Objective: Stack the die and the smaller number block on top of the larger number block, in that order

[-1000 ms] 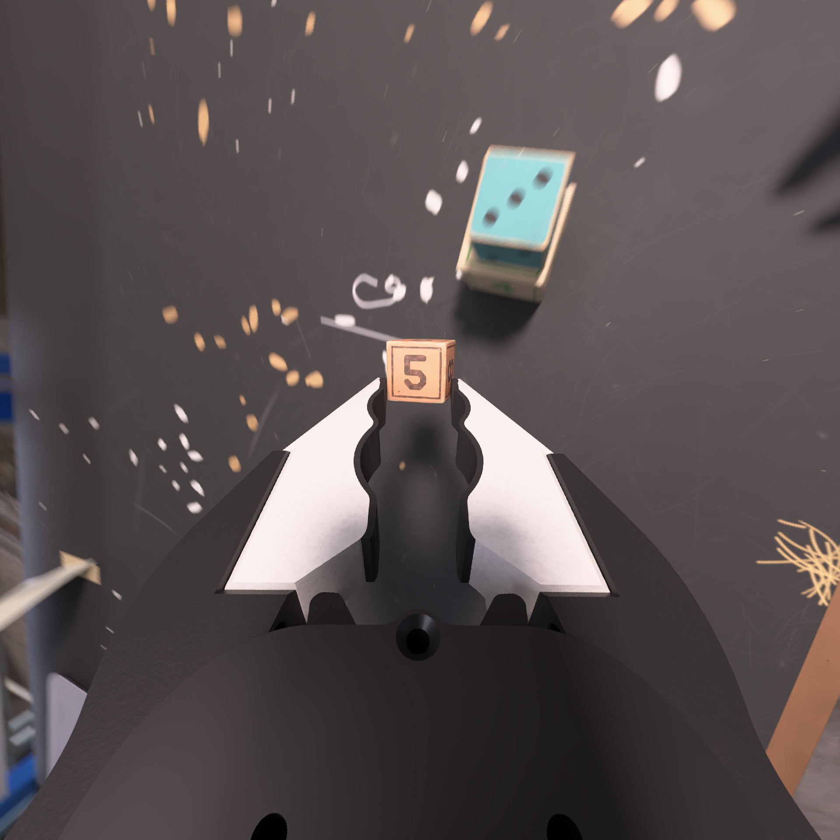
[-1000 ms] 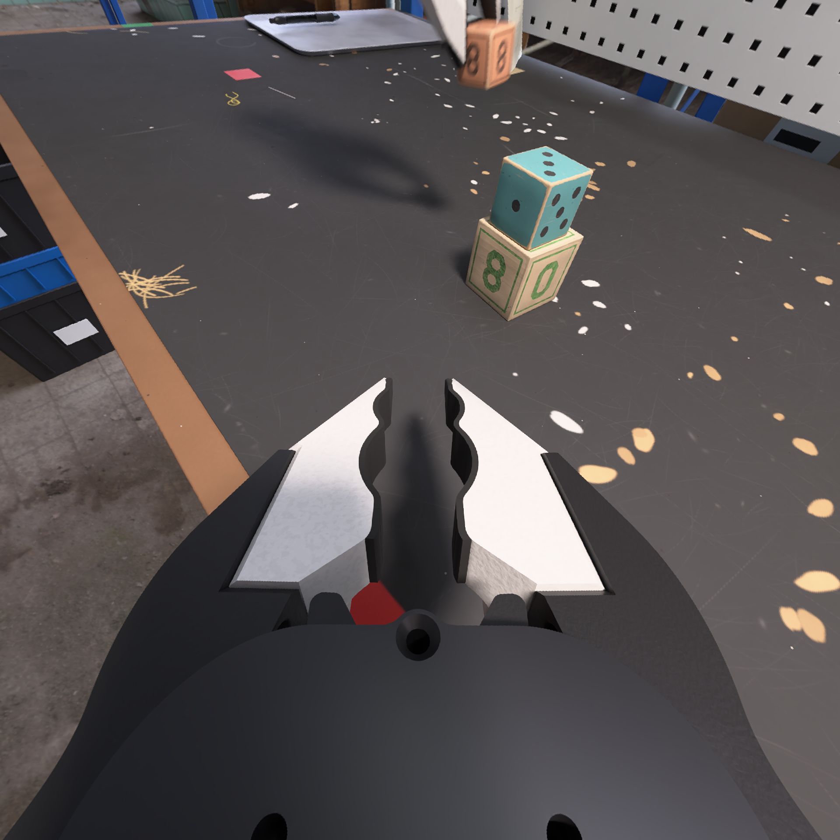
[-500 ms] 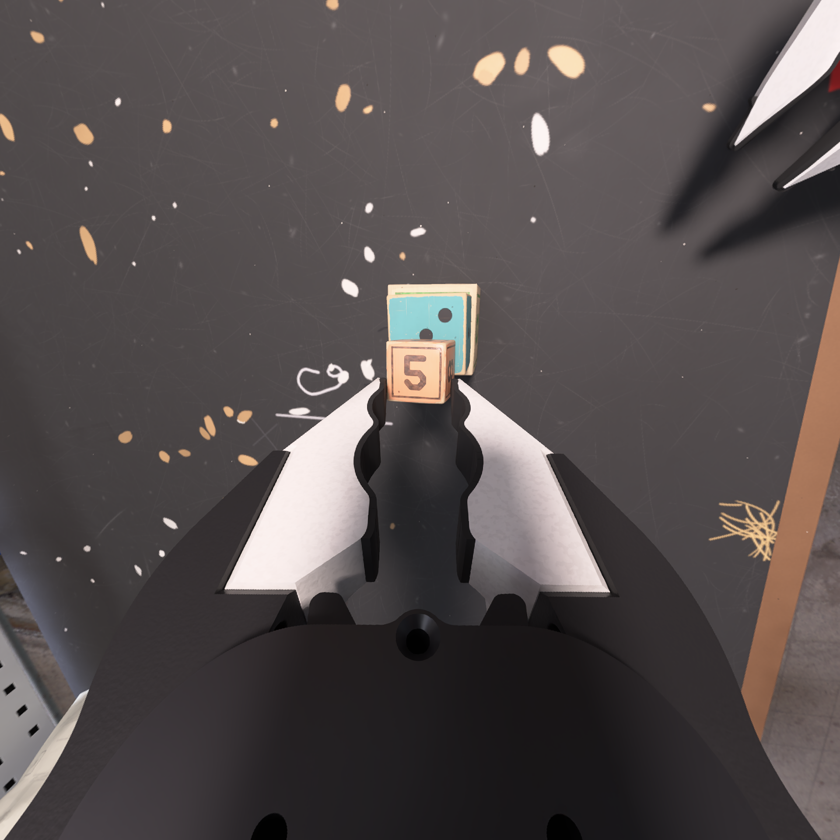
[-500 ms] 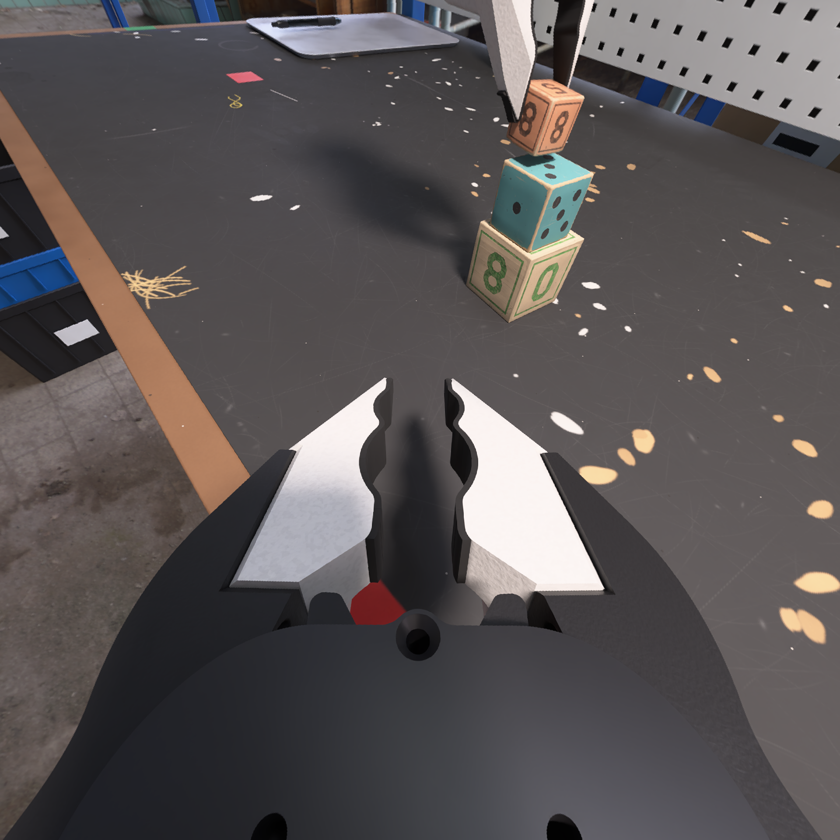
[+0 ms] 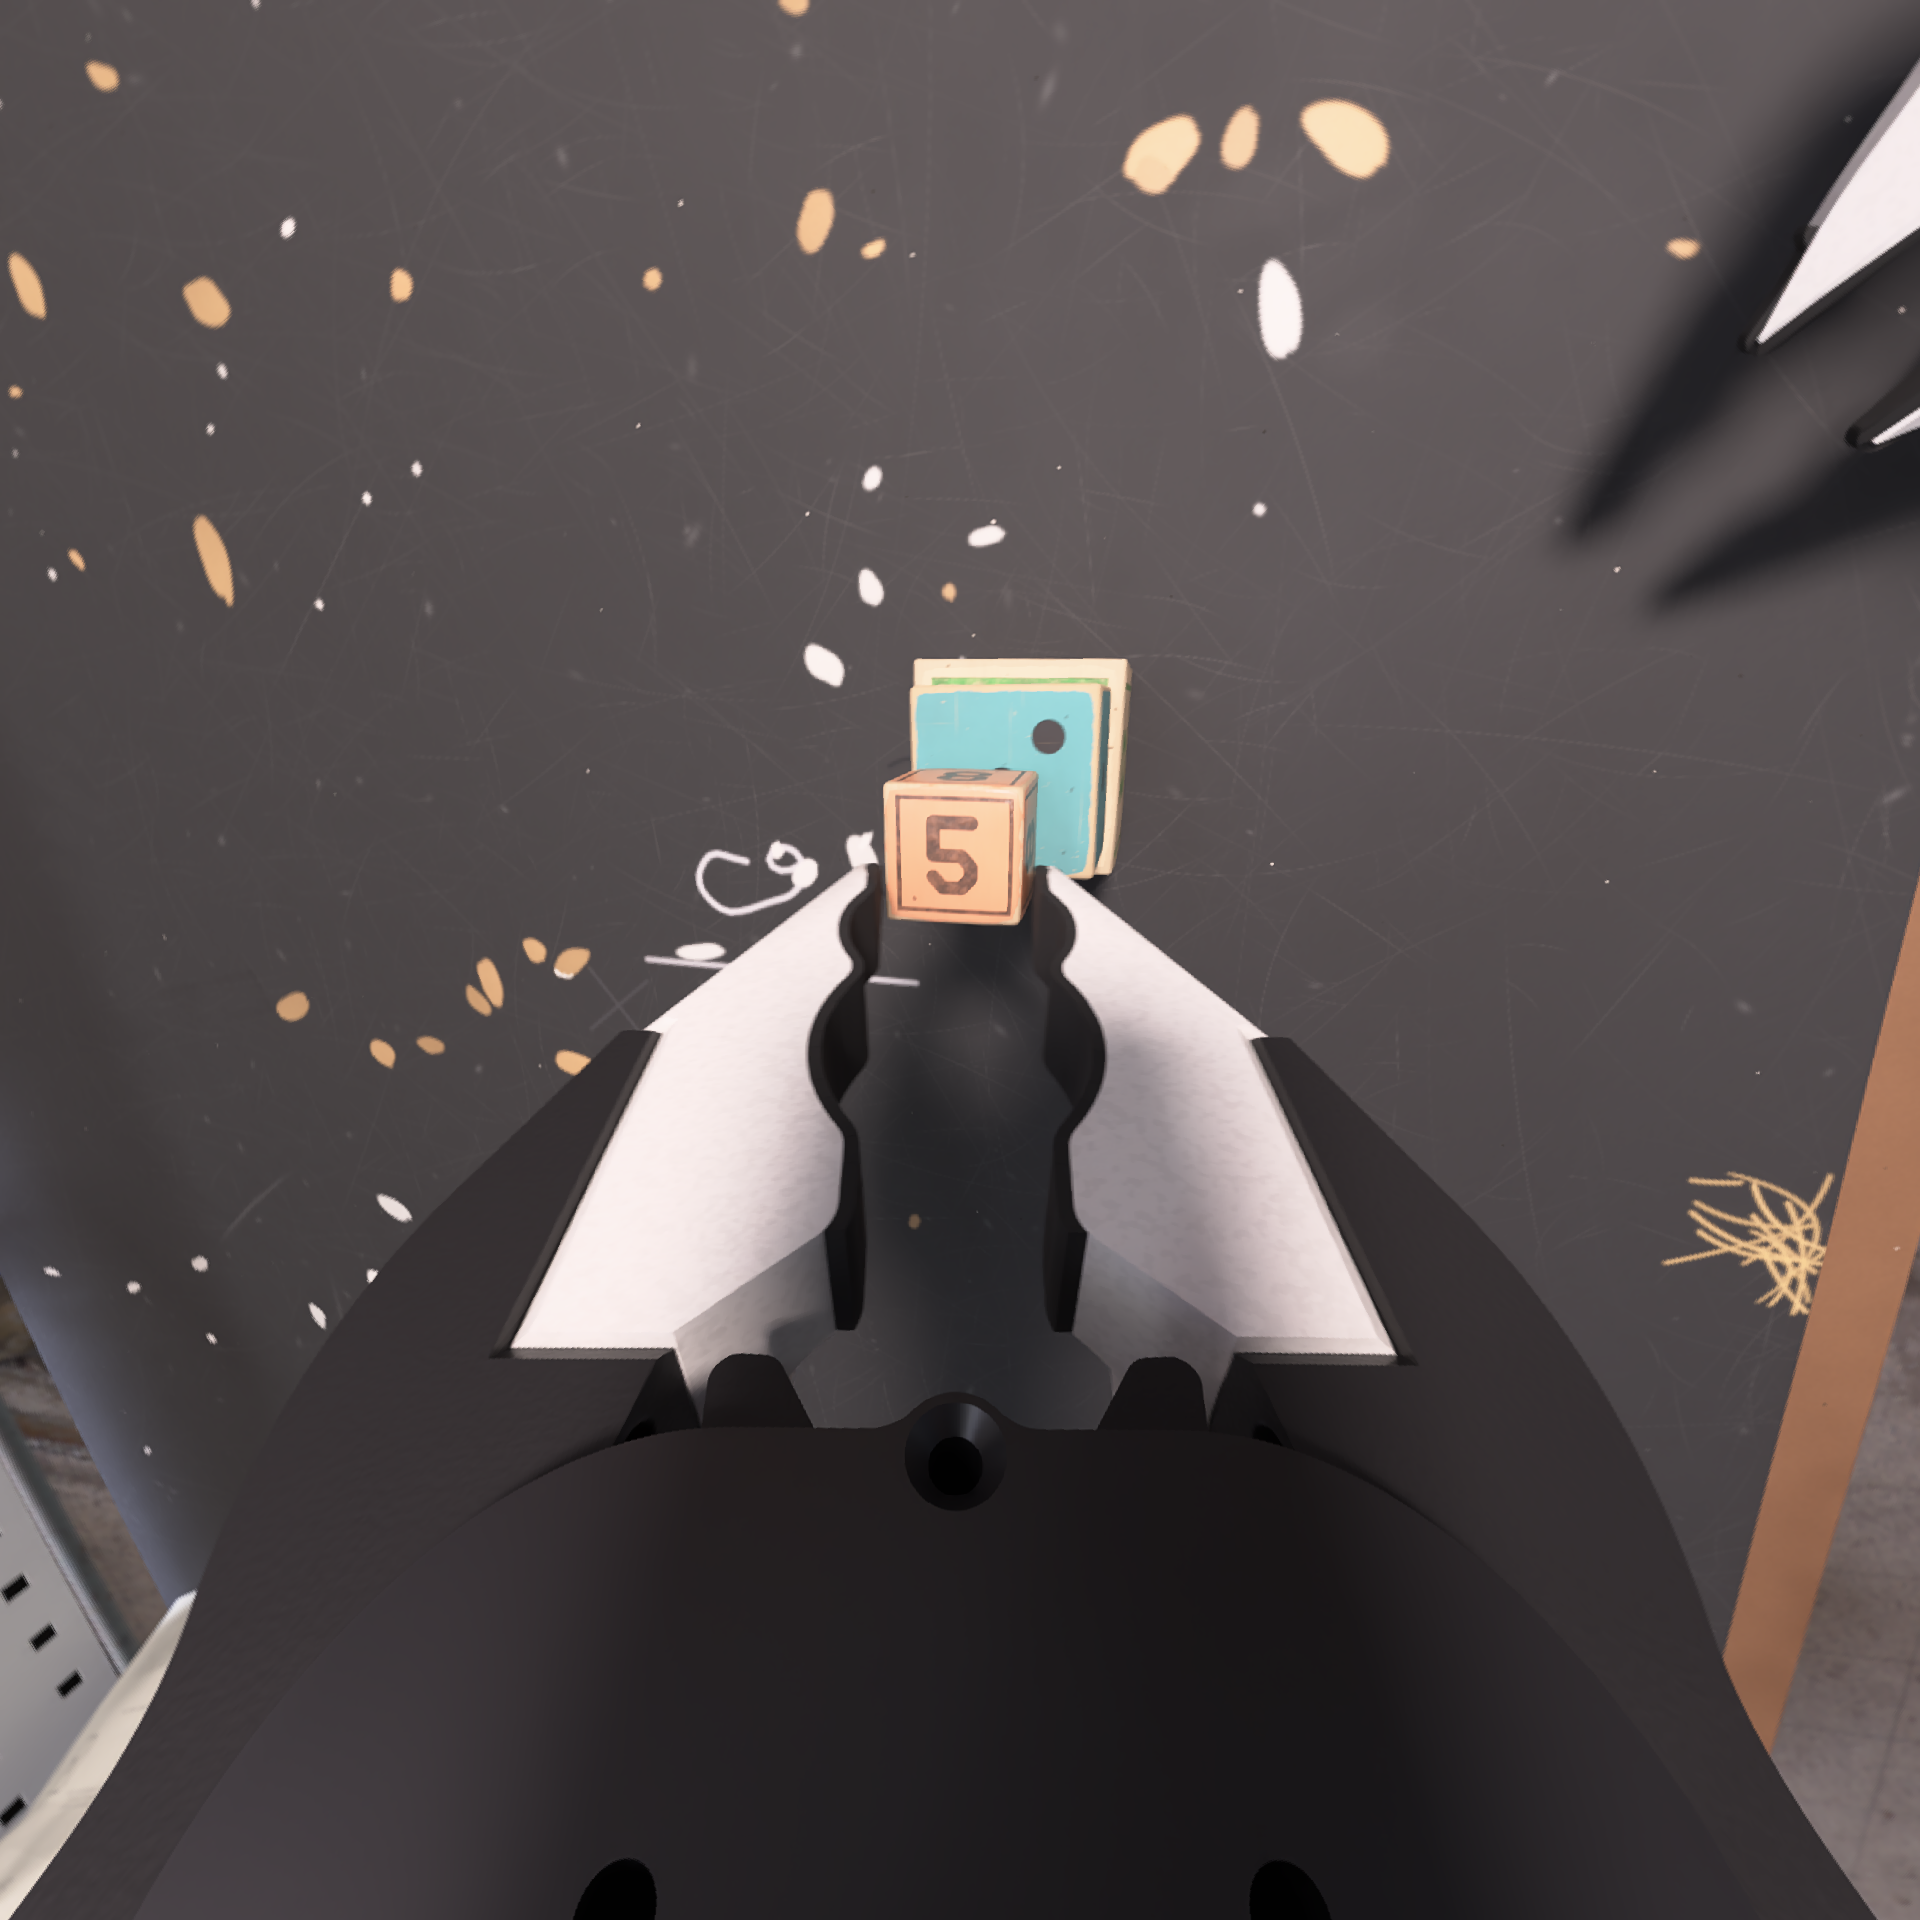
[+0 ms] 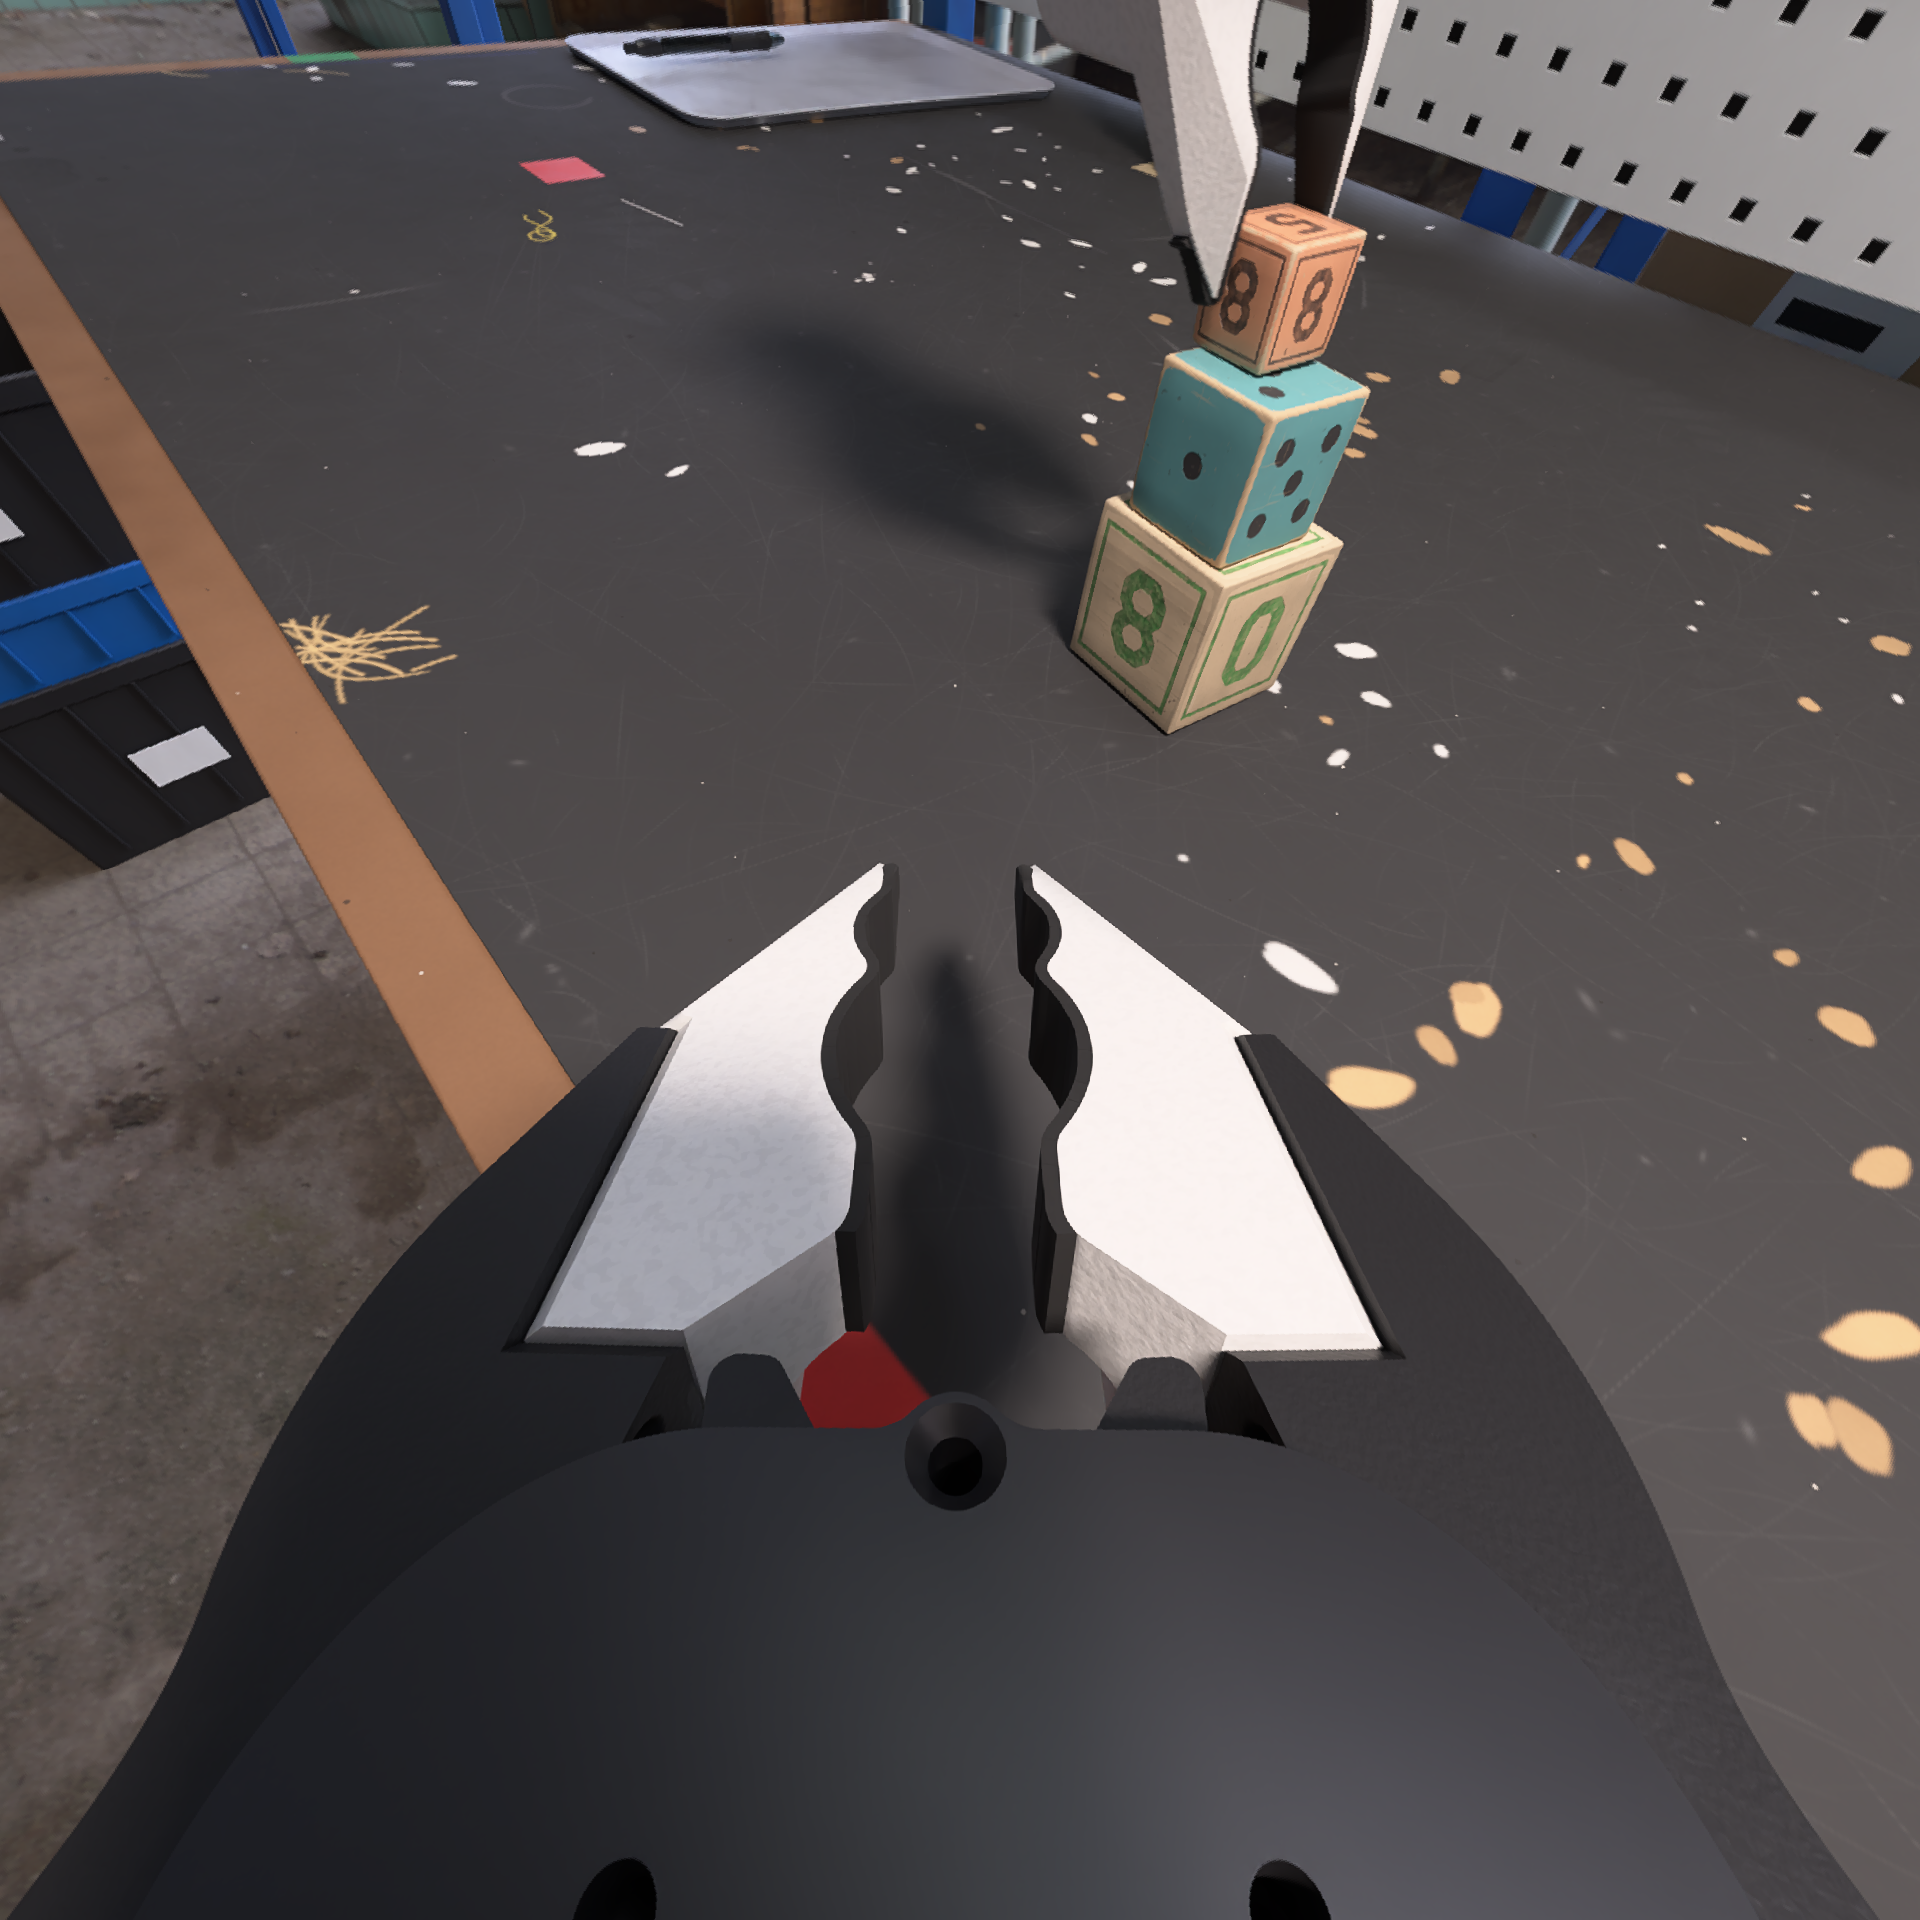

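The larger cream number block [image 6: 1195, 623] stands on the dark table with the teal die [image 6: 1242, 457] on top of it. My left gripper [image 5: 958, 878] is shut on the smaller orange number block [image 5: 956, 842] and holds it at the die's top face, touching or nearly touching. From above, the die [image 5: 1060, 790] and the cream block's rim [image 5: 1023, 670] show behind the orange block. In the right wrist view the left gripper's fingers [image 6: 1210, 135] come down onto the orange block [image 6: 1283, 296]. My right gripper [image 6: 954, 904] is open and empty, low and well short of the stack.
A grey clipboard [image 6: 810, 68] lies at the table's far side, with a red patch [image 6: 561, 169] near it. The brown table edge [image 6: 312, 748] runs on the left, with blue and black crates [image 6: 94, 707] below it. A white pegboard [image 6: 1662, 104] stands behind the stack.
My left gripper has carried the orange block over the stack and lowered it down to the die's top. The right gripper has not moved.
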Available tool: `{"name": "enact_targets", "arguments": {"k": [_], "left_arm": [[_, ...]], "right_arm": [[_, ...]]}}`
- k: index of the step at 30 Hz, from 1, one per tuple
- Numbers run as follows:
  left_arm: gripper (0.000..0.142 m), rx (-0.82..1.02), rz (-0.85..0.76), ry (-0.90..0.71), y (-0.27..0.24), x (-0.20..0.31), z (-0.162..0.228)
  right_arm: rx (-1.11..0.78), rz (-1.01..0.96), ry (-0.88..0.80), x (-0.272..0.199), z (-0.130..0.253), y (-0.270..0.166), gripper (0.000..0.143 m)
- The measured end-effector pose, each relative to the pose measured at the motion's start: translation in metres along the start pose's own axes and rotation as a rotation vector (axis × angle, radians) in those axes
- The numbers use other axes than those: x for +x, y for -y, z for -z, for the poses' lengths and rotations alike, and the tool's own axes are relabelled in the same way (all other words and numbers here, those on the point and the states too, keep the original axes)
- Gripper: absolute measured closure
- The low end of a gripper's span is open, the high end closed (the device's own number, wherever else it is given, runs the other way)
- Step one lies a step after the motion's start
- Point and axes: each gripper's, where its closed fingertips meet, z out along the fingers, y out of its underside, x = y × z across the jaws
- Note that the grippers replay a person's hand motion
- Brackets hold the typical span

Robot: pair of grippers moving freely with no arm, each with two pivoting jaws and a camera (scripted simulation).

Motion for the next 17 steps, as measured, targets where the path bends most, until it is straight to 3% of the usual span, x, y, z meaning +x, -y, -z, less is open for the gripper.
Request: {"name": "enact_targets", "arguments": {"k": [4,7,9,13,15,17], "left_arm": [[0.087,0.066,0.07,0.016,-0.002,0.004,0.016],[0.082,0.157,0.105,0.098,-0.012,0.017,0.038],[0.082,0.271,0.204,0.234,-0.018,0.024,0.056],[0.085,0.619,0.71,0.531,-0.042,0.051,0.082],[0.086,0.694,0.962,0.624,-0.065,0.08,0.077],[0.089,0.717,1.093,0.727,-0.085,0.107,0.072]], "right_arm": [[0.001,-0.004,0.002,0.0,0.0,0.0,0.121],[0.0,-0.005,0.003,0.0,0.0,0.0,0.121],[-0.006,-0.005,0.006,0.0,-0.001,0.0,0.12],[-0.043,-0.009,0.031,-0.003,-0.005,0.0,0.118],[-0.093,-0.023,0.093,-0.009,-0.012,0.005,0.115],[-0.174,0.014,0.173,-0.018,-0.023,0.013,0.111]]}}
